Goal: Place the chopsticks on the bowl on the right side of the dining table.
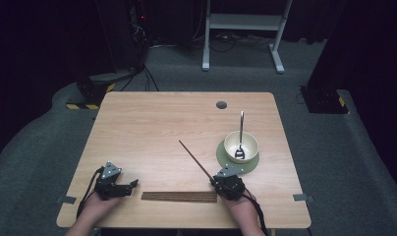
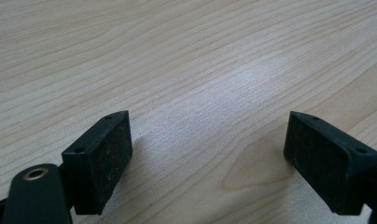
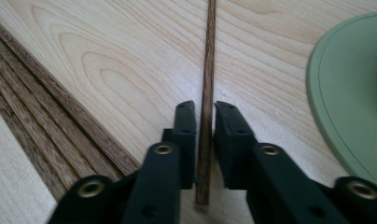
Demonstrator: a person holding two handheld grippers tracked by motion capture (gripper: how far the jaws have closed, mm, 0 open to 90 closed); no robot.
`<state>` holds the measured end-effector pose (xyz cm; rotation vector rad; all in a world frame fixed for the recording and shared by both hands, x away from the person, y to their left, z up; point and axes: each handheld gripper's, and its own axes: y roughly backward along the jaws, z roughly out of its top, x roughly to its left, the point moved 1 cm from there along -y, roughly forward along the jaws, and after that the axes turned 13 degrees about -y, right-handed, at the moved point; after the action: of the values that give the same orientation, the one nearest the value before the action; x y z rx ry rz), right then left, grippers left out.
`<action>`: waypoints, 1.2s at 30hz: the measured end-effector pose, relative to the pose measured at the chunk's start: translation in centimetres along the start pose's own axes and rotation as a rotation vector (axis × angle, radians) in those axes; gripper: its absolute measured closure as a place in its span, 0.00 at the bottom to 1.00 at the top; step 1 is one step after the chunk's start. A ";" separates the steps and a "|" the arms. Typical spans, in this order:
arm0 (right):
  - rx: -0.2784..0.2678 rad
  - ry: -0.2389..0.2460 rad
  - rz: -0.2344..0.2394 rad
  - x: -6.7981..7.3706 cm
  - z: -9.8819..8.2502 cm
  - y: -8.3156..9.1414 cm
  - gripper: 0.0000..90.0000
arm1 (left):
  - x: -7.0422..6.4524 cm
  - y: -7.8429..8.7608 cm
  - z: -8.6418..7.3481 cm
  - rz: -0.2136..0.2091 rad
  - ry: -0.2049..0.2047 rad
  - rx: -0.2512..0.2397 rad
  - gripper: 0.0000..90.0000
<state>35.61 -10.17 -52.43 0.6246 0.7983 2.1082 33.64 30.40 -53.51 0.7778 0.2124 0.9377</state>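
The right claw (image 3: pixel 205 116) is clamped on a single wooden stick (image 3: pixel 208 60) beside the green saucer (image 3: pixel 350 93), while the left claw (image 2: pixel 207 158) rests spread apart on the bare surface (image 2: pixel 186 56).

Table (image 1: pixel 152 128): pale wood grain, smooth matt.
Stick (image 3: pixel 206 93): dark brown wood, fine grain.
Strips (image 3: pixel 42 112) left of stick: coarse dark wood.
Plate (image 3: pixel 350 88): green, matt.
Spoon (image 1: pixel 241 135): shiny metal.
Bowl (image 1: pixel 249 141): cream, glossy.
Left gripper (image 2: pixel 210 154) pads (image 2: pixel 107 158): black, grainy matt.

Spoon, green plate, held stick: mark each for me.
spoon (image 1: pixel 241 129), high view, on the handle above the bowl rim.
green plate (image 3: pixel 345 93), right gripper view, on its bare flat surface.
held stick (image 3: pixel 207 70), right gripper view, on the shaft beyond the fingers.
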 end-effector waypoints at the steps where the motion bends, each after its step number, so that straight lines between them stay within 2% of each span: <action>1: -0.004 0.005 -0.001 0.0 0.0 -0.1 0.83 | 0.0 0.0 0.0 0.000 0.000 0.001 0.17; 3: -0.009 0.027 -0.007 0.1 0.2 -0.3 0.82 | 0.0 0.0 0.0 0.000 0.000 0.000 0.17; 5: -0.012 0.026 -0.011 0.2 0.3 -0.5 0.81 | 0.0 0.0 0.0 0.000 0.001 0.000 0.17; 9: -0.018 0.036 -0.007 0.3 0.3 -0.6 0.85 | -0.1 0.0 0.0 0.001 0.003 0.000 0.17; 17: -0.022 0.026 -0.013 0.4 0.2 -0.6 0.93 | -0.1 0.1 0.0 0.002 0.001 -0.001 0.18; 24: -0.018 0.021 -0.010 0.4 0.3 -0.6 0.94 | -0.1 0.1 -0.1 -0.001 -0.001 -0.002 0.18; 30: -0.041 0.007 -0.004 0.4 0.6 0.1 0.94 | -0.1 0.1 0.0 -0.001 -0.002 -0.002 0.18; 36: -0.090 -0.004 -0.009 0.0 0.8 1.4 0.94 | -0.1 0.1 0.0 -0.002 -0.002 -0.003 0.18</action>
<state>35.43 -10.65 -50.91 0.5758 0.6984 2.1209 33.50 30.35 -53.51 0.7757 0.2097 0.9351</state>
